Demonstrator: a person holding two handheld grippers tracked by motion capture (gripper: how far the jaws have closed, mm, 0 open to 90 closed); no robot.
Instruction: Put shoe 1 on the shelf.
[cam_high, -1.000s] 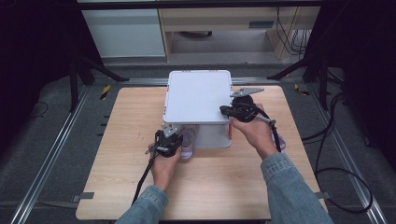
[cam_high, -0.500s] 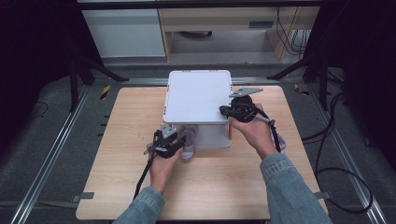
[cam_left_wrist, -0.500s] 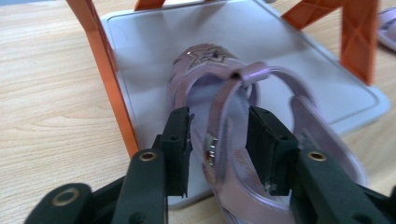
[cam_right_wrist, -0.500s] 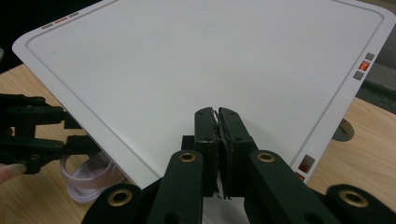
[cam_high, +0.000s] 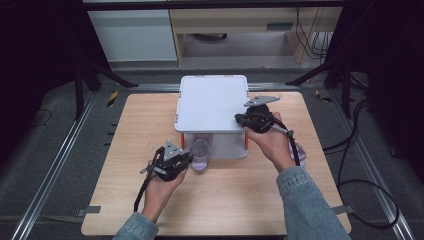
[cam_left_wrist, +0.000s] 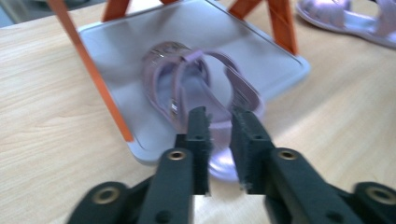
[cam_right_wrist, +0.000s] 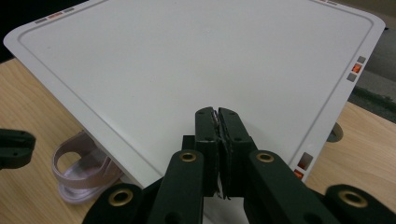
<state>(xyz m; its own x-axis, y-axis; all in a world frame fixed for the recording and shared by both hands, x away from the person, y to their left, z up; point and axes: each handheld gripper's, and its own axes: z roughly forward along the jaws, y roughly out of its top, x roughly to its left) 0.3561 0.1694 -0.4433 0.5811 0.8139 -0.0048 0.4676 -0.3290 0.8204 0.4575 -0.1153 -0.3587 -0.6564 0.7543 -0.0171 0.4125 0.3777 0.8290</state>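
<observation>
A lilac strappy sandal (cam_high: 201, 155) (cam_left_wrist: 201, 88) lies on the lower shelf (cam_left_wrist: 140, 56) of a white rack with orange legs, its heel hanging over the shelf's front edge. My left gripper (cam_high: 189, 159) (cam_left_wrist: 219, 114) hovers just behind that heel. Its jaws have just been closing and stand a narrow gap apart with nothing between them. My right gripper (cam_high: 239, 119) (cam_right_wrist: 218, 112) is shut, pads together, over the front right part of the rack's white top (cam_high: 212, 102) (cam_right_wrist: 196, 56). The sandal (cam_right_wrist: 84, 168) peeks out under that top.
A second lilac sandal (cam_left_wrist: 345, 18) (cam_high: 300, 150) lies on the wooden table (cam_high: 130, 130) to the rack's right, partly behind my right forearm. An orange leg (cam_left_wrist: 88, 70) stands close to the left of the shelved sandal. Black stands and cables surround the table.
My left gripper has drawn back from the sandal toward the person and risen a little. The sandal stays on the lower shelf. The right gripper has not moved.
</observation>
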